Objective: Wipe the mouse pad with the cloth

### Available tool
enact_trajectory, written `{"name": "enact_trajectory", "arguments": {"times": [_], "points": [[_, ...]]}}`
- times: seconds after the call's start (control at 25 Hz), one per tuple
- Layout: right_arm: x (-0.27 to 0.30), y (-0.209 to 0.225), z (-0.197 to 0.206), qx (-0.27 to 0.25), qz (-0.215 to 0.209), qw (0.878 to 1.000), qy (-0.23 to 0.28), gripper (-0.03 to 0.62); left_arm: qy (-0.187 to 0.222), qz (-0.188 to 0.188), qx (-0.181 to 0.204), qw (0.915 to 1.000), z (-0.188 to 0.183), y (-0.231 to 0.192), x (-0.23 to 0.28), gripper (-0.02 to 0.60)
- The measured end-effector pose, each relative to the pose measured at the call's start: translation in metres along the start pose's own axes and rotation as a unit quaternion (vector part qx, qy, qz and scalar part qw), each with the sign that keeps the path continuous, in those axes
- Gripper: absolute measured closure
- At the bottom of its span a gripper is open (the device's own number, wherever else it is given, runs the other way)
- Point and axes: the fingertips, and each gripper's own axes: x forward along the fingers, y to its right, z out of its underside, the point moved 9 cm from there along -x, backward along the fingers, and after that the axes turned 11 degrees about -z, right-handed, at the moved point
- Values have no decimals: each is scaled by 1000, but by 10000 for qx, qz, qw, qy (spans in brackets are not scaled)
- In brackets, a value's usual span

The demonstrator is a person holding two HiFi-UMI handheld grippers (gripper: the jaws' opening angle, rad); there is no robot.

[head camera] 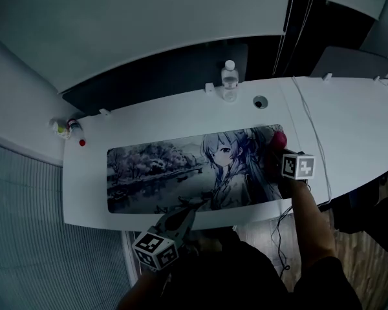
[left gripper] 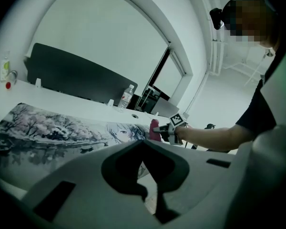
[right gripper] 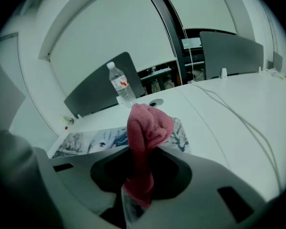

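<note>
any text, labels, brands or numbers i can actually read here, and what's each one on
No text here can be read.
Water bottle label: a red mark shows, but the print is too small to read.
Marker cubes: black-and-white square patterns, no letters or numbers.
Mouse pad: a printed picture only, no words that can be made out.
</note>
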Motion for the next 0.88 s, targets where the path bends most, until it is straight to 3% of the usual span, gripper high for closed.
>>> {"name": "enact_trajectory", "arguments": {"times": [0.52,0.88], "points": [[-45,-211,99,-195,-1139,9874,1083,482,181,429,10,9989,35,-55,-107,575],[-60,-319,189,-280,-1504,9828,1031,483,155,622,-71,9979,78,-88,-168,575]]}}
